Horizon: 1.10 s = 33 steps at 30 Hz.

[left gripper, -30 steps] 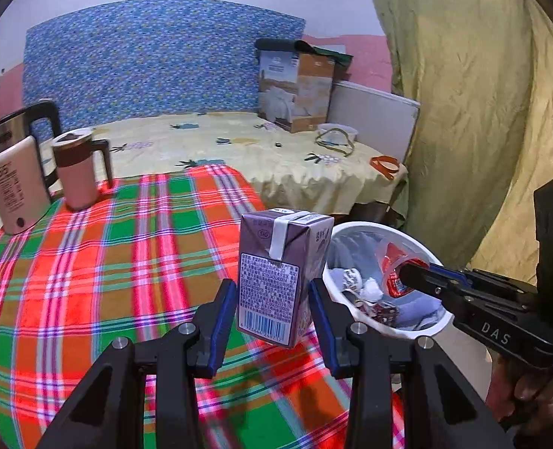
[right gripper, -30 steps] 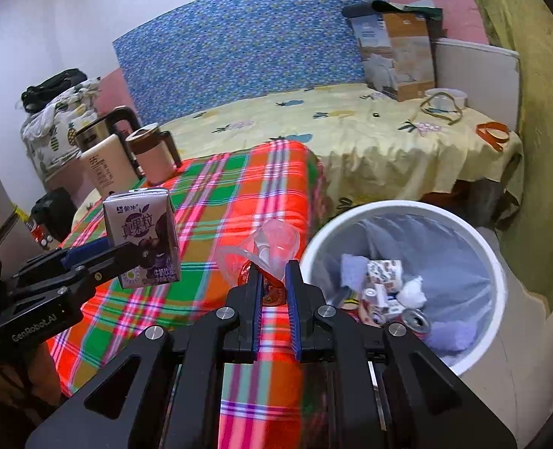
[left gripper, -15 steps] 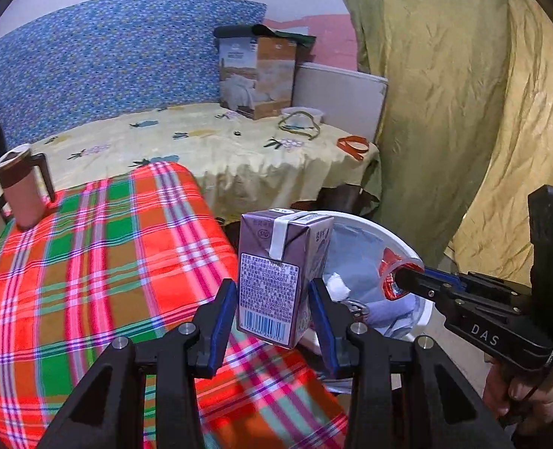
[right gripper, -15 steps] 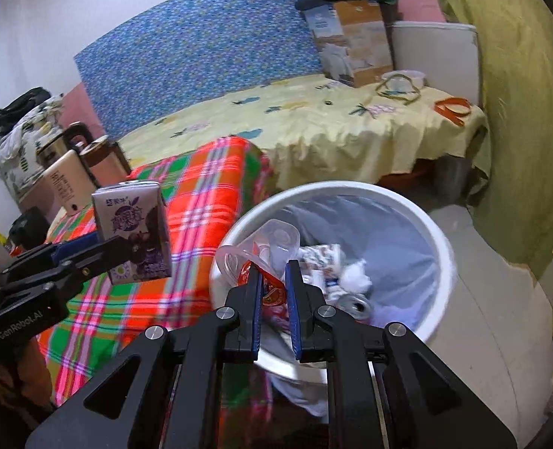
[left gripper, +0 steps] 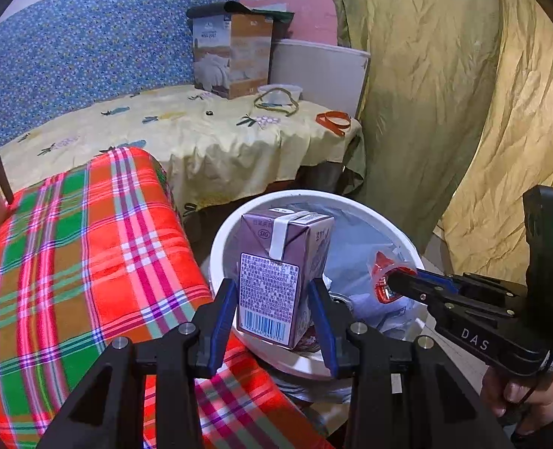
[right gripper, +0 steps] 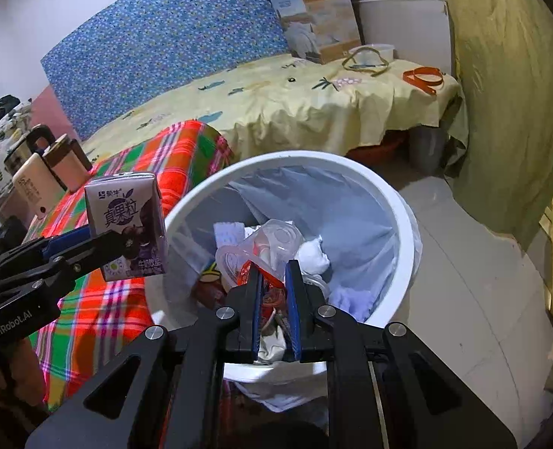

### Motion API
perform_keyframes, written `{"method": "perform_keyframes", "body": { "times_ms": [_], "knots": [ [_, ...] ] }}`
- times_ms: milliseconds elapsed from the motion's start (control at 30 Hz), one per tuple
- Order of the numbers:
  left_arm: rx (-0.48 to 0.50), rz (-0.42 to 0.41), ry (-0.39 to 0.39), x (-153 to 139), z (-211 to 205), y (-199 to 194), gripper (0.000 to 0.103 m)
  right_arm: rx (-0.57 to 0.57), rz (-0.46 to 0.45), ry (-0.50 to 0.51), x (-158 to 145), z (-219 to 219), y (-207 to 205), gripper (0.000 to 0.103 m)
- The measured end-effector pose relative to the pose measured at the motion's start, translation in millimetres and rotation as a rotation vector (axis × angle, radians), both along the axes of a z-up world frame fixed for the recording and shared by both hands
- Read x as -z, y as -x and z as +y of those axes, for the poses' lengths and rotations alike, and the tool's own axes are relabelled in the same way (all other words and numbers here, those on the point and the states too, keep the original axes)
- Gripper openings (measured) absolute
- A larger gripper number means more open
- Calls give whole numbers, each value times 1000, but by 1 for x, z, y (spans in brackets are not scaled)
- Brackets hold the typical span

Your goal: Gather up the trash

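My left gripper [left gripper: 272, 299] is shut on a purple drink carton [left gripper: 280, 273], held upright over the near rim of the white trash bin [left gripper: 239, 224]. The same carton [right gripper: 127, 224] shows at the left of the right wrist view, level with the bin's left rim [right gripper: 186, 205]. My right gripper [right gripper: 272, 280] is shut on a crumpled clear plastic wrapper with red print [right gripper: 265, 250], held above the bin's inside. In the left wrist view that wrapper [left gripper: 383, 280] hangs from the right gripper's tips over the bin. The bin holds tissues and other scraps on a pale liner.
A table with a red and green plaid cloth [left gripper: 70, 262] stands left of the bin. Mugs and a kettle [right gripper: 44, 168] sit at its far end. Behind is a bed with a yellow sheet [left gripper: 201, 131], a cardboard box [left gripper: 231, 60] and a yellow-green curtain [left gripper: 445, 93] at right.
Both grippers have moved from above the plaid table toward the right and down, and now hang over the bin. Each keeps its hold on its item.
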<state>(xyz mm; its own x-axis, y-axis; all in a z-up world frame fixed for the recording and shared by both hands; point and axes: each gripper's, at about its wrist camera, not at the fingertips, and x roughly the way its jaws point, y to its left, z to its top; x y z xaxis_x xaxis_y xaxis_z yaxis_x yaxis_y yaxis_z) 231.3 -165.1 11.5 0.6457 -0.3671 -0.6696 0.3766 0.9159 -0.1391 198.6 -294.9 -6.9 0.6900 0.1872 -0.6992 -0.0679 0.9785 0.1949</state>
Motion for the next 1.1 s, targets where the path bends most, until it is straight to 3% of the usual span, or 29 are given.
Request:
{"method": "perform_keyframes", "body": {
  "times_ms": [333, 467, 567, 1100],
  "knots": [
    [6, 49, 11, 15, -9, -21, 41, 15, 37, 20, 9, -6, -7, 16],
    [20, 56, 20, 17, -11, -25, 41, 26, 39, 28, 10, -7, -8, 30],
    [22, 59, 26, 18, -12, -25, 41, 31, 33, 29, 10, -9, -7, 32],
    [-25, 27, 58, 2, 17, 13, 41, 17, -22, 37, -9, 6, 15, 35]
  ]
}}
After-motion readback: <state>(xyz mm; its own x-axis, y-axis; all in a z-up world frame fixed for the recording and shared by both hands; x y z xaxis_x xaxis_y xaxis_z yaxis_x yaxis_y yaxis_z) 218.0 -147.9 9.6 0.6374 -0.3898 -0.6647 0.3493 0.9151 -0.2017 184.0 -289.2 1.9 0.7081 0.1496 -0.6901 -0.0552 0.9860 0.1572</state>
